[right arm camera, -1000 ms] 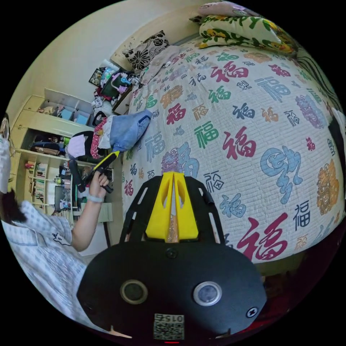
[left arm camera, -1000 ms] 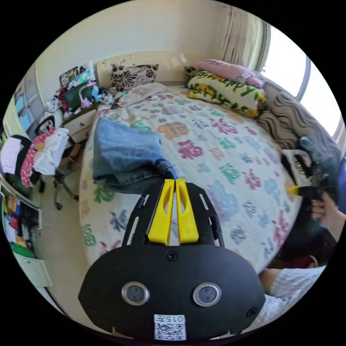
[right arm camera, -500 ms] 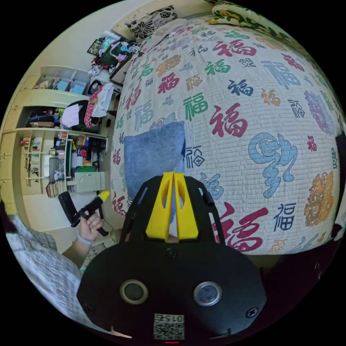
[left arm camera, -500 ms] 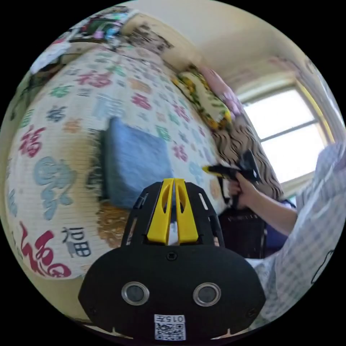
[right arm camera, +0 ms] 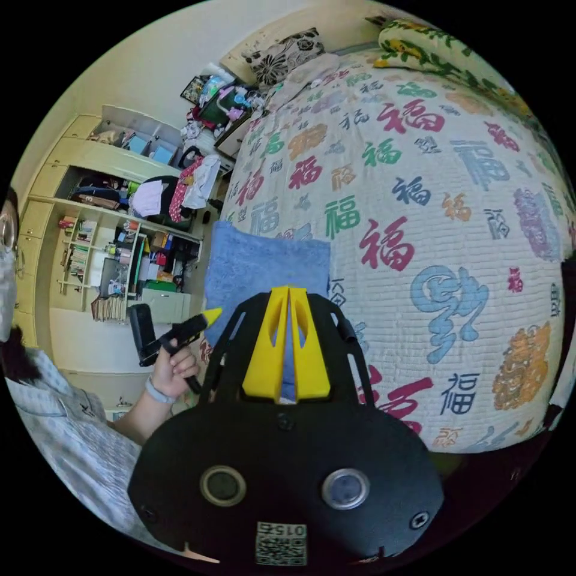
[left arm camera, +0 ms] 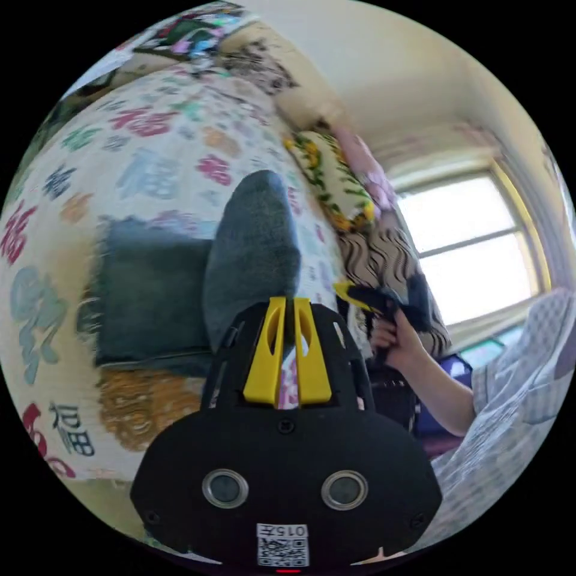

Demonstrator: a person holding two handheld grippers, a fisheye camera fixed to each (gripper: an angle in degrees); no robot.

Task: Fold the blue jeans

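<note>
Jaws of the left claw (left arm camera: 287, 301) stand close together with a thin slit between them; a hump of the jeans (left arm camera: 150, 300) rises right up to their tips, but I cannot tell whether the cloth is pinched or only lies behind them; the rest of the jeans is a folded dark-blue block flat on the bed (left arm camera: 150, 174), near its edge, with frayed threads along one side; in the right gripper view the same claw shows in a hand (right arm camera: 174, 366), its yellow tip just beside the edge of the jeans

Jaws of the right claw (right arm camera: 288, 291) are pressed together, tip against tip, with nothing seen held between them; in its own view they sit in front of the near edge of the jeans, which look light blue and flat there; in the left gripper view this claw is held in the other hand (left arm camera: 393, 342) off to the side of the hump, apart from it

Outward: the bed carries a pale quilt printed with coloured characters; a flowered pillow (right arm camera: 282, 51) and a rolled green-and-yellow blanket (right arm camera: 432, 45) lie at its far end; open shelves (right arm camera: 102, 240) packed with things stand beside the bed, with clothes draped over a chair (right arm camera: 180, 192) near them; a bright window (left arm camera: 474, 240) is on the other side; a checked sleeve (left arm camera: 516, 384) shows at the rim of the left gripper view
</note>
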